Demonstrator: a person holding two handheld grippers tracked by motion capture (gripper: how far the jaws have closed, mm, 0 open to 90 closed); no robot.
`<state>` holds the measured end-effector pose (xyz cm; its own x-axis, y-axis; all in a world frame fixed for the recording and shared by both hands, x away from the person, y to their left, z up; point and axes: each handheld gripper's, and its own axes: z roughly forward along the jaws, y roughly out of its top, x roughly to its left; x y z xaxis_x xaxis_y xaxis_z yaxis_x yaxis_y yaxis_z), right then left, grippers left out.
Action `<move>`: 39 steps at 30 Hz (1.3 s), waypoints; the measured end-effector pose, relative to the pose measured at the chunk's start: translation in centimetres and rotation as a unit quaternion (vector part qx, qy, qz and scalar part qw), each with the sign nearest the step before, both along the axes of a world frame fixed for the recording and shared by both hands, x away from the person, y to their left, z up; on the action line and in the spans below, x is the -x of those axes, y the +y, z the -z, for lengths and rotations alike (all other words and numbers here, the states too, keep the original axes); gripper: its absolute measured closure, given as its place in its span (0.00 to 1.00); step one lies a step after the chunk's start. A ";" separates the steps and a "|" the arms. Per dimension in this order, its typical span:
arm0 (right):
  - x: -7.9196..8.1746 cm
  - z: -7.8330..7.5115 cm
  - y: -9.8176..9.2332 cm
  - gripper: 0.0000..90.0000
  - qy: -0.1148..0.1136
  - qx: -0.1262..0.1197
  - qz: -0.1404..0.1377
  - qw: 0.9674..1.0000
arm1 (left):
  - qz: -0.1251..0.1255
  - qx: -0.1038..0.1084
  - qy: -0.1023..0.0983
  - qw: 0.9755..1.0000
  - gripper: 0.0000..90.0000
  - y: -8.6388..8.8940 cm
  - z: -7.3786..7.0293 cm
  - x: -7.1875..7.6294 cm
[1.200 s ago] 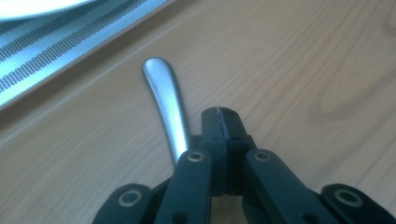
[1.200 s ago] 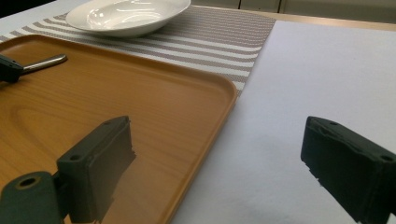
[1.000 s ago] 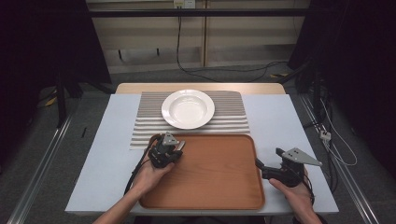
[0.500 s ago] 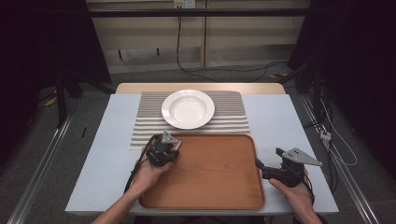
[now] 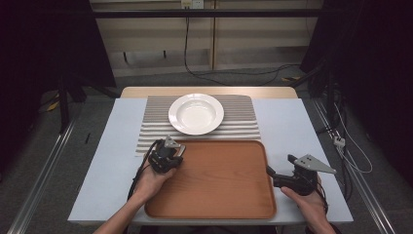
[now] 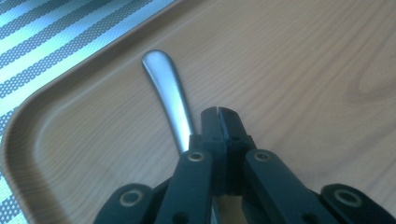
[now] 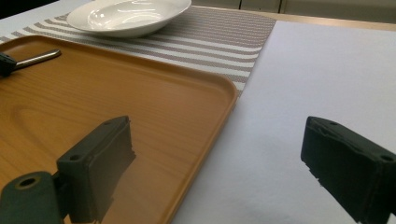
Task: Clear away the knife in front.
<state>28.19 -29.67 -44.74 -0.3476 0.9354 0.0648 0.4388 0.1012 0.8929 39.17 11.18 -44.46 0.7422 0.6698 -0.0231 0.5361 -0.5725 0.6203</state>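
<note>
Cutlery handle (image 6: pixel 169 91), a slim piece of polished metal, is the thing in play, and all places below are given relative to the wooden tray (image 5: pixel 219 195).

From the high view, the left gripper (image 5: pixel 165 158) sits over the tray's far left corner, on the side nearest the white plate (image 5: pixel 196 113), which rests on the striped mat (image 5: pixel 241 114) beyond the tray's far rim. The right gripper (image 5: pixel 285 180) lies just off the tray's right rim, over the pale tabletop (image 5: pixel 297 126). The metal piece is too small to make out here, hidden under the left hand (image 5: pixel 151 183).

In the left gripper view, the handle lies flat on the tray floor near its rounded corner, its long axis running from under the jaws up and slightly left toward the tray rim, rounded end farthest away. The two black jaws are pressed together, tips meeting just right of the handle; the metal passes under and beside the left jaw. Whether they pinch it lower down I cannot tell.

In the right gripper view, the jaws stand wide apart, holding nothing, straddling the tray's right rim, one over the wood and one over the tabletop. Across the tray, at its far left, the handle (image 7: pixel 39 58) sticks out from the left gripper (image 7: pixel 5 64), pointing along the far rim. The left hand is clearly the nearer one.
</note>
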 end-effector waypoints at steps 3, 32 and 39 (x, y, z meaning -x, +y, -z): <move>0.0 0.0 0.0 0.10 0.000 0.000 0.000 1.000 | -0.003 0.001 0.002 1.000 1.00 0.2 0.0 -0.1; -0.1 0.0 0.1 0.10 0.000 0.001 -0.001 1.000 | -0.027 -0.011 0.017 0.999 1.00 2.4 -0.3 -0.4; -0.2 0.0 0.1 0.10 0.000 0.000 -0.003 1.000 | -0.038 -0.011 0.020 0.999 1.00 3.1 -0.3 -0.4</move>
<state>28.35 -29.56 -44.73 -0.3528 0.9335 0.0649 0.4388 0.1038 0.8926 39.60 14.25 -44.15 0.6875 0.7252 -0.0369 0.6034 -0.5423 0.5847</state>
